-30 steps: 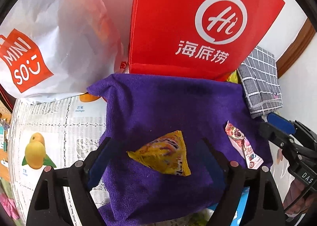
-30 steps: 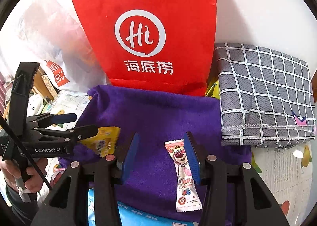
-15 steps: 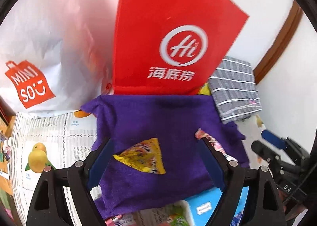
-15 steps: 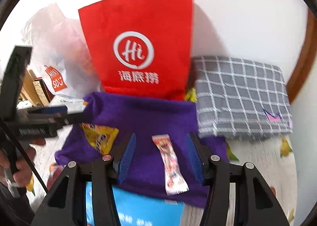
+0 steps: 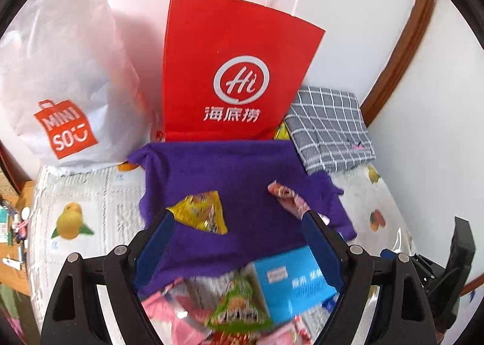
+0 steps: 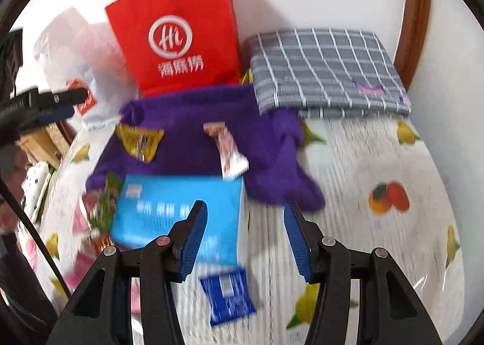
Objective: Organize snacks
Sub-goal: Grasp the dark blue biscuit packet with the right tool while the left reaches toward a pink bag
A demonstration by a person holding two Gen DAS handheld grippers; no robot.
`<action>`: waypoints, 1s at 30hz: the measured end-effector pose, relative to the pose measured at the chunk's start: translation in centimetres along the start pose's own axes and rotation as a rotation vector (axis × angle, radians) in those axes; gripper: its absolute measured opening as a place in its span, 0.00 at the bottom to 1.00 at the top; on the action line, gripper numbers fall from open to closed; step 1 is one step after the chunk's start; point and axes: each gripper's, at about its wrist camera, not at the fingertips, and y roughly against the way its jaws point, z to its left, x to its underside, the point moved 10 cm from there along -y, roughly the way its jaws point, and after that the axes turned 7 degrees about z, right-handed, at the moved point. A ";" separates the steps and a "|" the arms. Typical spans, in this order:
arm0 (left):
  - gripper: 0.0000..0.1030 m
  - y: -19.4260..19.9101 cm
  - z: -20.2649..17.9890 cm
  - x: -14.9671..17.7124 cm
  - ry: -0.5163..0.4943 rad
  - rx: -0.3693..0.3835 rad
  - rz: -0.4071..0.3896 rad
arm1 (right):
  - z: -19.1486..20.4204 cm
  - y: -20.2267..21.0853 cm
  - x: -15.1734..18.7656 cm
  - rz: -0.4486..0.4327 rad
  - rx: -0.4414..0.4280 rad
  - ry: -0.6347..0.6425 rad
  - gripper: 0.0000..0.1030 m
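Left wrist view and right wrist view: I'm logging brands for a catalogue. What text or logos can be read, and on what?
"Hi" in a white ring, above "海底捞": red paper carrier bag.
"MINI SO" on an orange bag emblem: white plastic shopping bag.
White characters, too blurred to read: light blue cardboard box.
Print too blurred to read: yellow triangular snack packet, long pink-and-white candy wrapper, small dark blue sachet.
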 end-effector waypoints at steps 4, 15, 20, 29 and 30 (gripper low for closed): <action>0.82 1.6 0.0 2.2 0.010 -0.011 0.003 | 0.2 -1.7 3.0 0.040 -0.035 -0.005 0.56; 0.83 4.6 2.0 8.3 0.026 -0.074 0.015 | 2.3 -5.4 8.3 0.091 -0.072 0.046 0.62; 0.83 5.3 3.5 10.5 0.038 -0.116 0.026 | 2.5 -5.9 8.7 0.006 0.055 0.108 0.51; 0.82 3.6 5.1 14.4 0.092 -0.125 0.073 | 2.7 -5.8 8.9 -0.044 0.037 0.106 0.48; 0.82 3.2 5.1 14.7 0.094 -0.124 0.080 | 2.5 -5.7 8.9 -0.044 0.037 0.107 0.48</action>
